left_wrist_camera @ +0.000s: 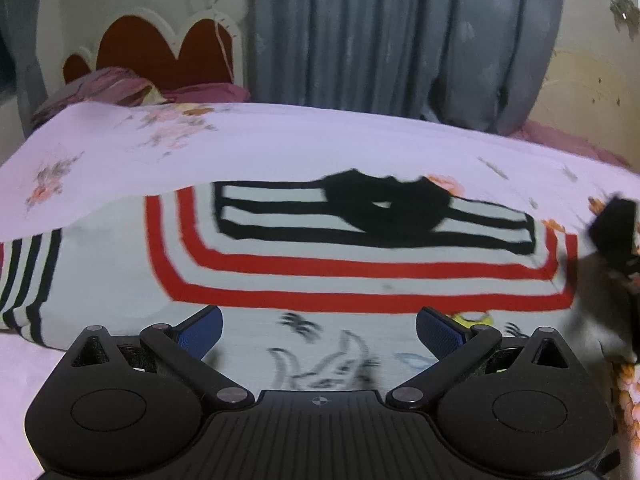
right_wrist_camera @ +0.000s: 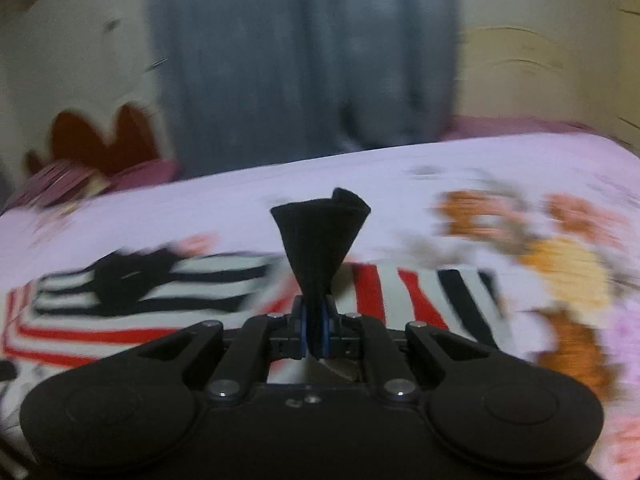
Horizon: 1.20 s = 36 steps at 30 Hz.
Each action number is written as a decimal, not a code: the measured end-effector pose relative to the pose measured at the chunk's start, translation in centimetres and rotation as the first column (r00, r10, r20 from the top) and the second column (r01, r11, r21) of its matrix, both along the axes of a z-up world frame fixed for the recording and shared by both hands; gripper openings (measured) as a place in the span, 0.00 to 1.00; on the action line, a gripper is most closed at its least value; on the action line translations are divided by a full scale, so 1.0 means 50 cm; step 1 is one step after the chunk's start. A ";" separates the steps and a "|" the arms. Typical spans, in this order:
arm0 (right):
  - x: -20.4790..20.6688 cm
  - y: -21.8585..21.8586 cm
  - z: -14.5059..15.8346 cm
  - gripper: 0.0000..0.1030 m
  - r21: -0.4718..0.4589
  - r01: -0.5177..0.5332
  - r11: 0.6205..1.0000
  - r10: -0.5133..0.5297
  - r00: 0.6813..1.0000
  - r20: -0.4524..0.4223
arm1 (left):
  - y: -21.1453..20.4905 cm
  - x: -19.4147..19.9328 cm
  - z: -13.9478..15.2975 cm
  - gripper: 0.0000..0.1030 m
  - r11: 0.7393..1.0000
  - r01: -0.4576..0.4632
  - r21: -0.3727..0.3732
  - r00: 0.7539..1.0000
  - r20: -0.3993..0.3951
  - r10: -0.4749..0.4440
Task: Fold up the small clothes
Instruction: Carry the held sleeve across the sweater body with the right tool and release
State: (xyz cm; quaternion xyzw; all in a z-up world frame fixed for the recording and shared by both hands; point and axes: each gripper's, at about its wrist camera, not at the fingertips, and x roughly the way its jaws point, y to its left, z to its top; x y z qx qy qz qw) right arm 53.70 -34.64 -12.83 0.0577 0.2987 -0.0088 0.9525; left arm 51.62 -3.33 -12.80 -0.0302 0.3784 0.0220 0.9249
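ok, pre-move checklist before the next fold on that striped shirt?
1. Right hand-held gripper shut on black fabric cuff: ok.
2. Left hand-held gripper open, holding nothing: ok.
3. White knit shirt with red and black stripes flat on the floral bedsheet: ok.
4. Black collar visible, unobstructed: ok.
5. Left striped sleeve folded in: not ok.
6. Right view sharpness: not ok, motion-blurred.

We lose the shirt's [left_wrist_camera: 360, 280] printed drawing behind the left tongs [left_wrist_camera: 319, 334], and its striped sleeve [left_wrist_camera: 24, 280] runs off the left edge. The right wrist view is smeared: the bedsheet's [right_wrist_camera: 520, 168] flowers are blurs. The black cuff's [right_wrist_camera: 320, 240] pinched end is hidden between the right tongs [right_wrist_camera: 316, 330].
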 end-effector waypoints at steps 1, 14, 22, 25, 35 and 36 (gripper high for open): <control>0.007 0.037 -0.004 0.07 -0.005 -0.035 0.999 0.034 0.999 -0.006 | 0.020 0.001 0.000 0.99 1.000 -0.003 -0.014 1.000 0.002 0.003; 0.045 0.326 -0.120 0.36 -0.075 -0.303 0.950 0.292 0.947 -0.136 | 0.165 -0.011 -0.030 0.94 0.984 -0.010 -0.179 0.999 0.032 0.016; -0.006 0.260 -0.038 0.14 0.024 -0.214 0.977 0.215 0.976 -0.032 | 0.079 0.049 -0.070 0.78 0.945 0.094 -0.313 0.994 -0.021 -0.106; -0.025 0.217 -0.010 0.14 0.010 -0.156 0.988 0.156 0.988 -0.009 | 0.031 0.094 -0.102 0.71 0.919 0.113 -0.377 0.986 -0.071 -0.150; -0.072 0.053 0.024 0.14 0.015 0.155 0.988 -0.155 0.987 0.047 | -0.050 0.148 -0.085 0.05 0.964 0.169 -0.204 0.985 -0.010 -0.175; -0.073 0.036 0.025 0.14 0.021 0.183 0.983 -0.183 0.982 0.047 | -0.042 0.138 -0.065 0.05 0.973 0.166 -0.160 0.986 0.035 -0.162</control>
